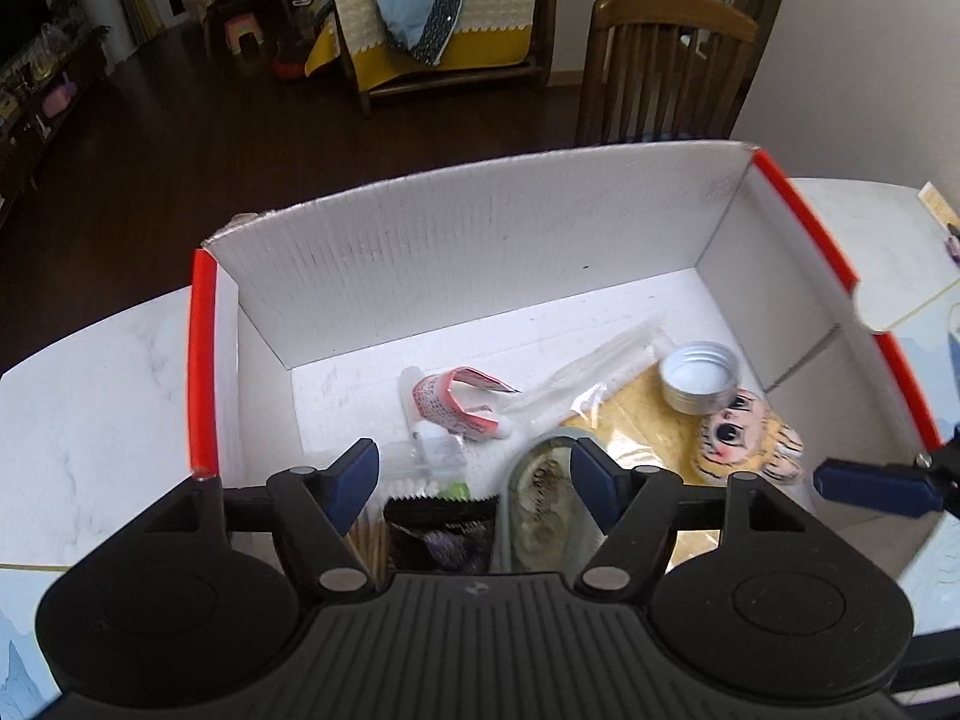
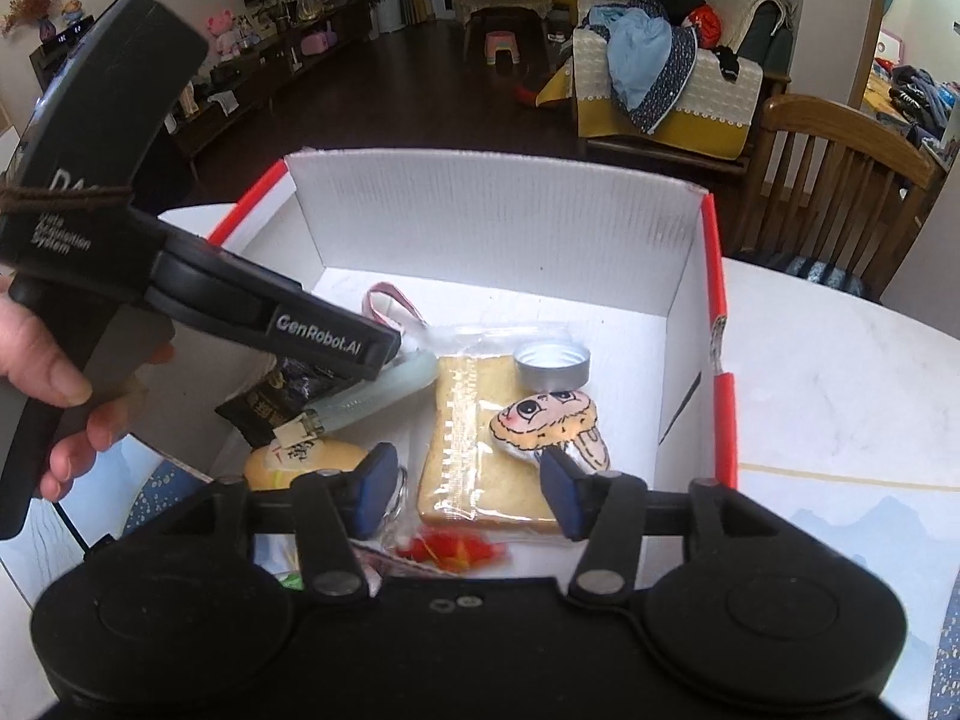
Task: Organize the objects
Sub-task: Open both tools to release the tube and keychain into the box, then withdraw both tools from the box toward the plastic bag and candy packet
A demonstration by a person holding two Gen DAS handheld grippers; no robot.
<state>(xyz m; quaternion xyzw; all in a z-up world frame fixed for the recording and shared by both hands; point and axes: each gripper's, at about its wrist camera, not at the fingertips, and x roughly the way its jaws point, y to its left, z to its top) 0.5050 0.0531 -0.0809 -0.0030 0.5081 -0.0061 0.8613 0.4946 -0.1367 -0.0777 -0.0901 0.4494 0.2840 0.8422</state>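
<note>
A white cardboard box with red edges (image 1: 480,264) (image 2: 498,222) holds several small items. My left gripper (image 1: 474,477) is open over its near left part, above a clear oval case (image 1: 540,516) and a black sachet (image 1: 441,531); the case lies against the right finger only. In the right wrist view a hand holds the left gripper (image 2: 384,354) over that clear case (image 2: 372,396). My right gripper (image 2: 469,495) hangs open above a plastic-wrapped yellow slice (image 2: 474,450). A doll-face plush (image 2: 540,423) (image 1: 744,438) lies just beyond its right finger.
Also in the box are a metal tin (image 1: 699,375) (image 2: 552,363), a pink tube (image 1: 447,402), a clear packet (image 1: 588,381), a yellow round item (image 2: 306,462) and a red-filled packet (image 2: 450,546). The box stands on a white marble-look table (image 1: 90,444). A wooden chair (image 1: 666,66) stands behind.
</note>
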